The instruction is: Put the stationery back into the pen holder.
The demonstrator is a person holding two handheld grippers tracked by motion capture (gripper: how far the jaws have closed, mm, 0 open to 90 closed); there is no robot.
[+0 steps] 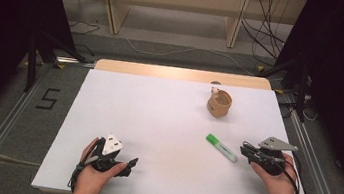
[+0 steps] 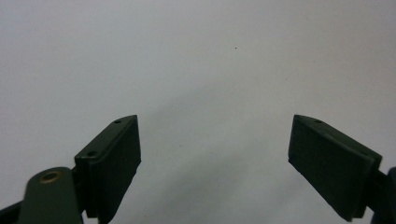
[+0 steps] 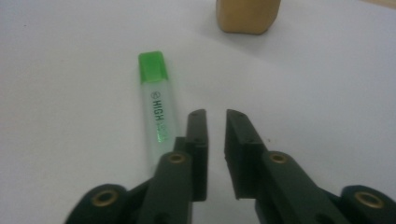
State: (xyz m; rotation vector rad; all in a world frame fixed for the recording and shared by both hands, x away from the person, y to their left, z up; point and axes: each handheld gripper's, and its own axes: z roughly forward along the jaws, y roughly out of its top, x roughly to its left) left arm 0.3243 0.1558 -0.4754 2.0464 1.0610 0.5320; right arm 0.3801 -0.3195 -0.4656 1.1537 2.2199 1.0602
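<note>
On the white table point(image 1: 166, 126) there were just two loose things: one green-capped highlighter point(image 1: 221, 148) and one small tan cup point(image 1: 219, 104). The highlighter lay flat toward the right side, its green cap pointing away from the person, and the cup stood farther back, well apart from it.

Two grippers were in play, one in each hand. The right gripper point(image 1: 246, 150) sat just beside the near end of the highlighter; in the right gripper view its two jaws stood nearly together, a thin gap between them, with nothing caught there and the highlighter point(image 3: 158, 100) lying alongside the left jaw. The left gripper point(image 1: 132, 162) rested near the front edge, its two jaws spread wide over bare table point(image 2: 196, 56), gripping nothing.
</note>
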